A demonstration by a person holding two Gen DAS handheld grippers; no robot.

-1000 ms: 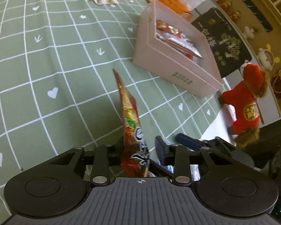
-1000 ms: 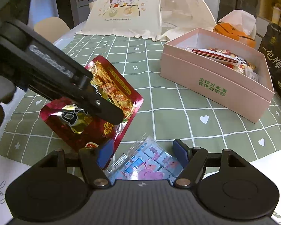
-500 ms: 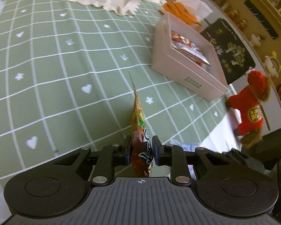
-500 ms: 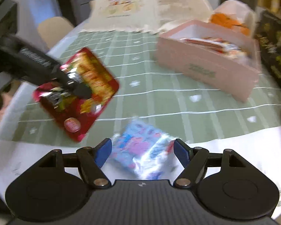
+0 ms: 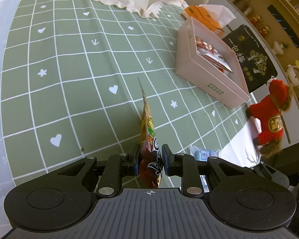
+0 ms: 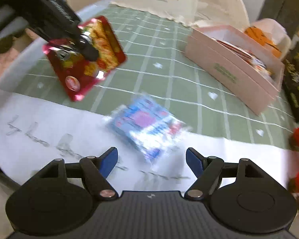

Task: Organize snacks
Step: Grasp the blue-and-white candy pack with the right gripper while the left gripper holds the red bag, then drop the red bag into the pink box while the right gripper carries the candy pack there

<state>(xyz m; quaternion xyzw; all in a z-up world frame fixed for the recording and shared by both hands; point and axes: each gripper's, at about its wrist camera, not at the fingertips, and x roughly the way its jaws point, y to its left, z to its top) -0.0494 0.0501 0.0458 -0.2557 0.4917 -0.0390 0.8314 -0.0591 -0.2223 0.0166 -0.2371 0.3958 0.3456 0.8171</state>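
left tongs [image 5: 150, 160]: you're clamped on the red pack [image 5: 149, 137], lifted off the counter [image 5: 69, 83]
right tongs [image 6: 151, 160]: spread wide, nothing held, above the blue pack [image 6: 147, 123]
box [image 5: 207, 79]: some snacks already inside
left to do: red pack into box, then grab the blue pack

We read the large characters "一包梅" on the black bag [image 5: 251, 59]; the other print is too small or blurred.
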